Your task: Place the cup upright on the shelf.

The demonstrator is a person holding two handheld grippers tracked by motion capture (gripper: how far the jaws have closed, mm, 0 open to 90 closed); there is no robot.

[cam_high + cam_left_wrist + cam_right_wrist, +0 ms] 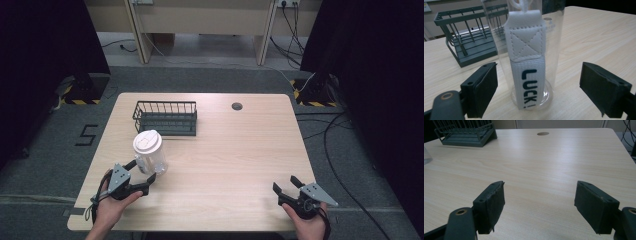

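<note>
Left gripper (145, 176) straddles clear bottle (149, 152), jaws spread wide.

A light wooden table (240, 165) stands on grey carpet (345, 200); black curtains (380, 60) hang at both sides; cables (340, 175) trail across the floor; a beige desk (200, 20) stands behind.

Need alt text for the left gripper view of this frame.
A clear plastic bottle with a white strap printed "LUCK" stands upright on the wooden table, between the open black jaws of the left hand-held gripper, which do not touch it. A dark wire rack sits behind, to the left.
</note>
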